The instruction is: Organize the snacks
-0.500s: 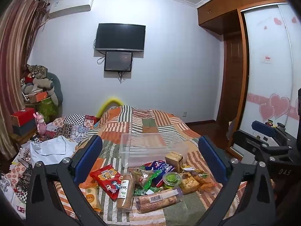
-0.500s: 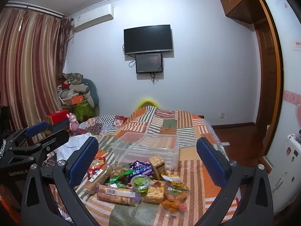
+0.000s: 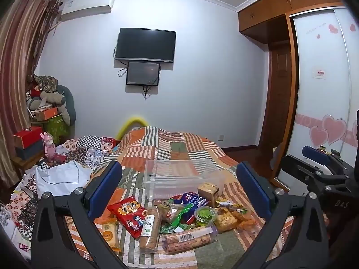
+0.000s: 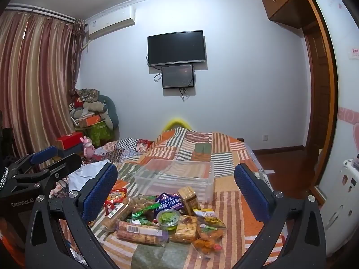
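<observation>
A pile of snacks lies on the patchwork bed: a red packet (image 3: 130, 213), a tall biscuit tube (image 3: 149, 231), a long biscuit pack (image 3: 188, 238), a green jelly cup (image 3: 205, 215) and a small tan box (image 3: 207, 190). An empty clear plastic bin (image 3: 179, 177) stands just behind them. The bin (image 4: 175, 179), the long biscuit pack (image 4: 139, 233) and the jelly cup (image 4: 168, 218) also show in the right wrist view. My left gripper (image 3: 179, 190) is open and empty above the pile. My right gripper (image 4: 176, 192) is open and empty, also above the pile.
The striped patchwork bedspread (image 3: 179, 143) covers the bed. White cloth (image 3: 62, 177) and checked fabric lie at the left. Boxes and stuffed toys (image 3: 47, 112) are stacked in the left corner. A wardrobe (image 3: 323, 89) with sliding doors stands at the right.
</observation>
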`<action>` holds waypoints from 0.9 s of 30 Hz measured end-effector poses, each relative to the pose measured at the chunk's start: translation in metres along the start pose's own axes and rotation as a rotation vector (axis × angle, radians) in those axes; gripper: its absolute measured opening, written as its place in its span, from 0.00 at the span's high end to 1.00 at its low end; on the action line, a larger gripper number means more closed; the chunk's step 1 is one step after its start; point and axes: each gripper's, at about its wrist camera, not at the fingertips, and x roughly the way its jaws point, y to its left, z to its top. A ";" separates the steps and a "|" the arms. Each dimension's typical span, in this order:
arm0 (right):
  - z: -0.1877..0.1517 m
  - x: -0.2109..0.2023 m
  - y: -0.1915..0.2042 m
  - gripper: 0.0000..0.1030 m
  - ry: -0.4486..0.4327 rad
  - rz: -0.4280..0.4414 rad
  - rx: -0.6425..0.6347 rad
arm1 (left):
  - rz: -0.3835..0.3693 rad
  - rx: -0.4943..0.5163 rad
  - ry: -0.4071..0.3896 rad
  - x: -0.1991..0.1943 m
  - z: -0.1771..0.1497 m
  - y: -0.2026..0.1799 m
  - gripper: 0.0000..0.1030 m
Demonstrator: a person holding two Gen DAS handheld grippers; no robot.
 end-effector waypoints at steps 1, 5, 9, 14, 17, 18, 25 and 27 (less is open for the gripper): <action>-0.001 0.000 0.000 0.00 0.000 -0.001 0.001 | 0.001 0.002 -0.001 0.000 0.000 0.000 0.00; 0.008 -0.001 0.002 0.00 -0.003 0.005 0.003 | -0.002 -0.003 0.001 0.000 0.000 0.001 0.00; 0.008 -0.002 0.005 0.00 -0.002 0.007 0.006 | -0.003 -0.008 0.000 0.001 0.000 0.002 0.00; 0.010 -0.002 0.001 0.00 -0.004 0.007 0.015 | -0.007 -0.011 -0.002 -0.001 0.001 0.002 0.00; 0.009 -0.002 0.000 0.00 -0.005 0.012 0.018 | -0.012 -0.012 -0.001 -0.002 0.002 0.002 0.00; 0.009 -0.002 0.000 0.00 -0.006 0.013 0.019 | -0.014 -0.012 -0.001 -0.002 0.002 0.002 0.00; 0.009 -0.002 0.001 0.00 -0.009 0.015 0.021 | -0.017 -0.014 0.003 0.000 0.001 0.002 0.00; 0.010 -0.003 0.001 0.00 -0.010 0.016 0.023 | -0.014 -0.015 0.002 -0.001 0.000 0.003 0.00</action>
